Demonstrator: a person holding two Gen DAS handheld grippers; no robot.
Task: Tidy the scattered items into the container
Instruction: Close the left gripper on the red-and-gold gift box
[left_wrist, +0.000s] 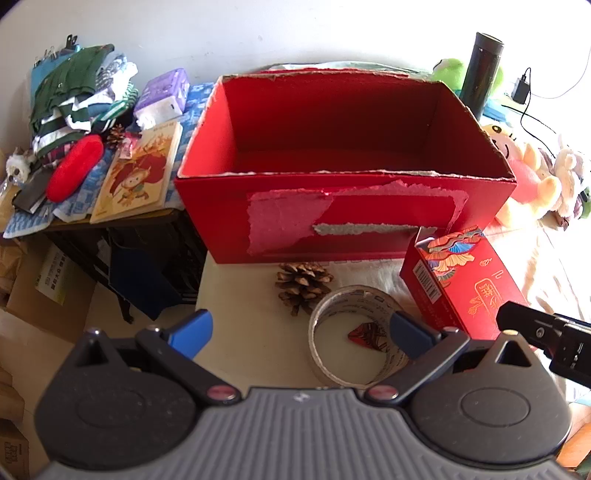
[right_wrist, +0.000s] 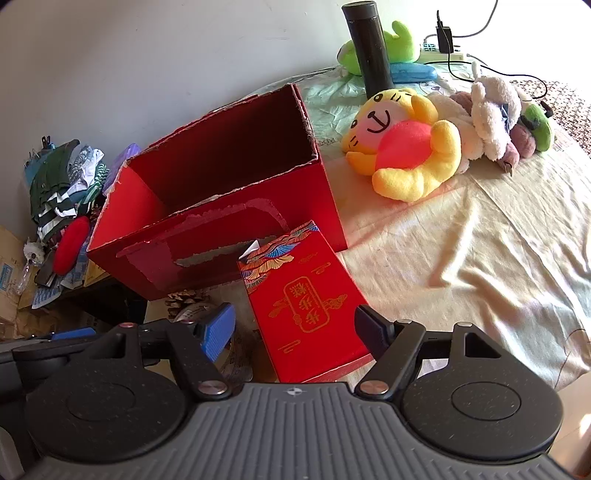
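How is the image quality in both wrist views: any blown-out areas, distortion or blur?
Left wrist view: strong fisheye bending, dark corners; sunlight washes out the cloth at the right edge, yet the red box, pine cone and tape roll stay sharp. Right wrist view: the top right corner is blown out white, the box interior lies in shadow, and the plush tiger is crisp.

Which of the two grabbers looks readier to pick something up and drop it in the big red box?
Probably the right gripper: its open jaws already straddle the small red carton. The left gripper, also open, hangs above the tape roll and pine cone.
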